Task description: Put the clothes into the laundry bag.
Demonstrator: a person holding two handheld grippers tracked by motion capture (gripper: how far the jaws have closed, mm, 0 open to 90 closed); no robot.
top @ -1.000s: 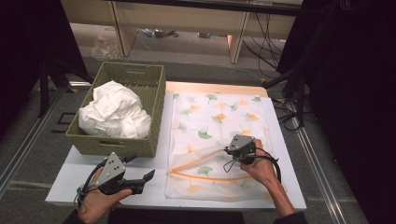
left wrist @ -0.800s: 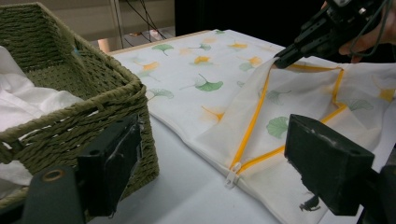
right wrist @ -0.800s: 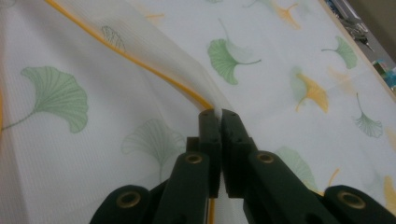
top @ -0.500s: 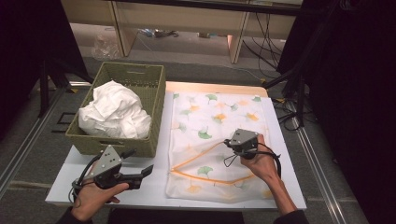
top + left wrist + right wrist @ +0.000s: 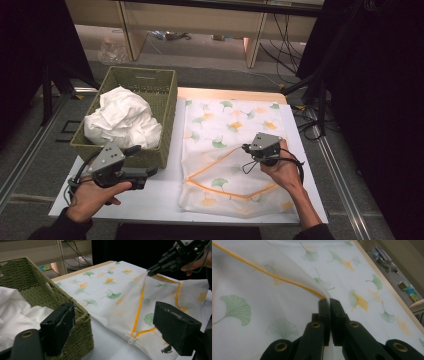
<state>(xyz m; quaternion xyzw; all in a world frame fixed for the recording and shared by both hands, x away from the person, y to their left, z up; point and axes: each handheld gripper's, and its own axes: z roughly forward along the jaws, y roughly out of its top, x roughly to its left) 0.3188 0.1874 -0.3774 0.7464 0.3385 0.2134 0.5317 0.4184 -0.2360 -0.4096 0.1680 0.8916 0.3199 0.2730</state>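
From up high, I see my right tool (image 5: 246, 148) pinched shut on the top layer of the mesh bag (image 5: 227, 125). The bag has green and yellow leaves on it and an orange zipper (image 5: 212, 166). It lies flat on the white worktop (image 5: 160, 192), and the bit my right tool holds is lifted up like a little tent. Most of the bag spreads out under and ahead of that tool. My left tool (image 5: 150, 172) is off to the side, well apart from the bag, just in front of the green basket (image 5: 150, 82). White cloth (image 5: 122, 120) is piled in the basket. From here I cannot tell how wide the left tool is open.

In the left gripper view, my left tool (image 5: 120, 326) has its two black jaws wide apart with nothing between them. The basket (image 5: 72, 312) sits close on its left side, with the white cloth (image 5: 15, 312) inside. The bag (image 5: 107, 285) lies ahead of the tool and to its right. The zipper pull (image 5: 131, 338) rests on the worktop just ahead, between the jaws as I look. Farther off, the right tool (image 5: 150, 271) holds the bag's edge up in the air.

In the right gripper view, my right tool (image 5: 329, 301) has its jaws pressed together on a thin fold of the bag (image 5: 262, 312), right beside the orange zipper (image 5: 287, 280). The cloth rises from the tips and runs off to the left. The flat part of the bag lies beyond the tips.
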